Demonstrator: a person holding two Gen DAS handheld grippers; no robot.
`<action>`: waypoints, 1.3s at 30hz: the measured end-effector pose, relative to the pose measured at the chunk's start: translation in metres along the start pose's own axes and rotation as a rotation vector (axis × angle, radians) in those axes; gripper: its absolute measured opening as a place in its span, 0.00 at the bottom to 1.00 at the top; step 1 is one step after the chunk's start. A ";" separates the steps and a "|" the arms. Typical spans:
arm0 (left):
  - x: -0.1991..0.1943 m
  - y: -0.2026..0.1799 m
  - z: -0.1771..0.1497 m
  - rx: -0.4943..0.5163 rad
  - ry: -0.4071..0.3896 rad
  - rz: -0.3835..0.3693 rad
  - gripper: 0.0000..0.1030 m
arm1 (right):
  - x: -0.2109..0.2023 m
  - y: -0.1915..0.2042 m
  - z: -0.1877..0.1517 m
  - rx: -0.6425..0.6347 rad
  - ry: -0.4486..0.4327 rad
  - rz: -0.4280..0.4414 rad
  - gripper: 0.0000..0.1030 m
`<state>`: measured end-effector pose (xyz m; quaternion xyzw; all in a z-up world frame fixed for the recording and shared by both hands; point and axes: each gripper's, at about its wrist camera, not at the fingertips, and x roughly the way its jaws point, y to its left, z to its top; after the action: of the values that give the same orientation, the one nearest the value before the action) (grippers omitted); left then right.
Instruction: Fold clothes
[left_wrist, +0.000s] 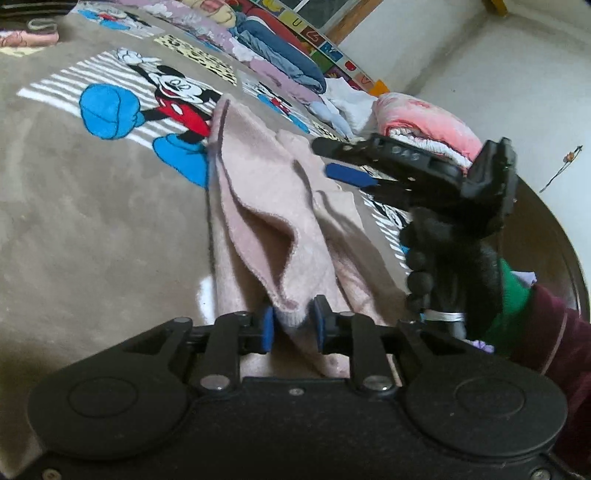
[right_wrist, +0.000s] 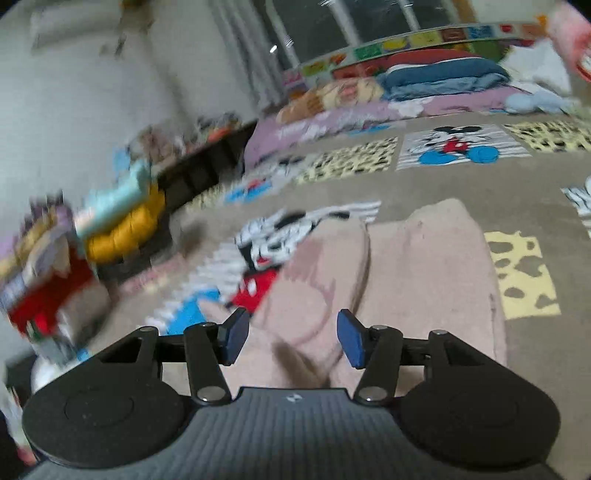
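Note:
A pale pink towel-like cloth (left_wrist: 266, 206) lies rumpled on a brown Mickey Mouse blanket (left_wrist: 92, 221). My left gripper (left_wrist: 293, 326) is shut on a near corner of the pink cloth and lifts it into a fold. My right gripper (left_wrist: 341, 162) shows in the left wrist view above the cloth's far right side, held by a gloved hand. In the right wrist view my right gripper (right_wrist: 293, 339) is open and empty just above the pink cloth (right_wrist: 406, 277).
Folded clothes, pink and white (left_wrist: 428, 129), are stacked at the blanket's far edge, beside blue bedding (left_wrist: 284, 55). A dark shelf (right_wrist: 207, 162) and blurred colourful piles (right_wrist: 55, 258) stand to the left in the right wrist view. A white wall (left_wrist: 498, 66) lies beyond.

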<state>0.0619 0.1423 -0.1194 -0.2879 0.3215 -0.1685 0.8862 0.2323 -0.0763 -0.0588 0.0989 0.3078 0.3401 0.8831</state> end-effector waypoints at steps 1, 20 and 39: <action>0.001 0.001 0.000 0.000 0.003 0.001 0.17 | 0.005 0.001 0.000 -0.015 0.014 0.015 0.53; 0.004 0.016 -0.011 -0.169 0.081 -0.068 0.07 | 0.032 -0.010 0.005 -0.027 0.250 -0.022 0.15; -0.002 0.010 -0.012 -0.164 0.120 -0.059 0.07 | 0.073 0.028 -0.008 -0.283 0.256 -0.133 0.29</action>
<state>0.0535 0.1463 -0.1325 -0.3583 0.3779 -0.1847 0.8335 0.2548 -0.0076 -0.0892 -0.0907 0.3726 0.3309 0.8622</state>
